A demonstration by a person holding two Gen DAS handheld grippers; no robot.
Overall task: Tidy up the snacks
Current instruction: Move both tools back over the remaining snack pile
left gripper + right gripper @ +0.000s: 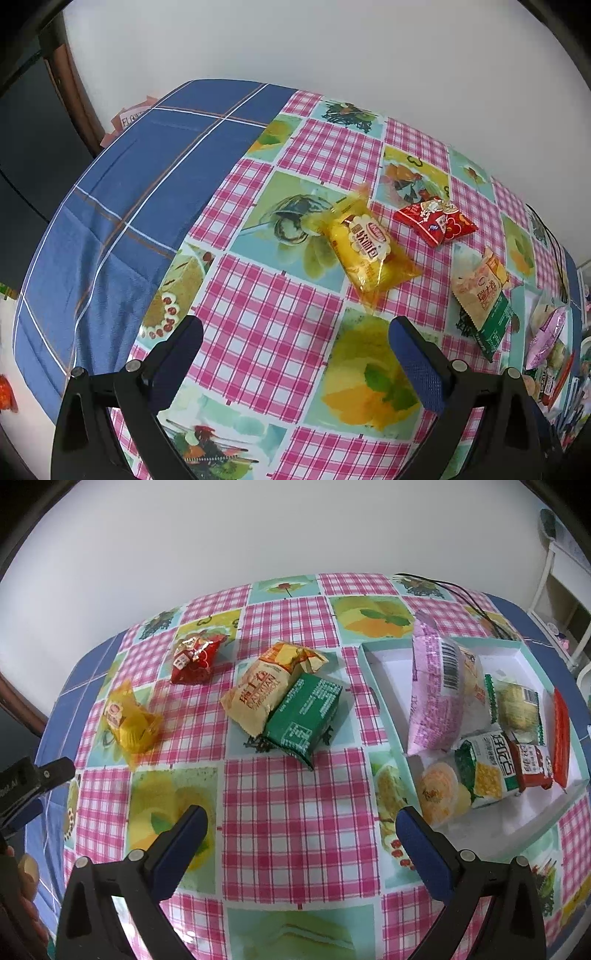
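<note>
A: Three loose packets: yellow plastic bread packet (129, 723) at ten o'clock, red foil packet (195, 659), tan-and-green wafer packet (284, 705) ahead.

B: Right gripper (301, 832) and left gripper (295, 341) both gape, empty. The white shallow tray (388, 664) at two o'clock looks crowded; slick wrappers may slip.

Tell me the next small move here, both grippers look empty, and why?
Probably ease the open right gripper forward onto the tan-and-green snack packet. It lies loose on the tablecloth, nearest the white tray already holding several snacks, with nothing between it and the fingers. The yellow bread packet suits the open left gripper later.
</note>
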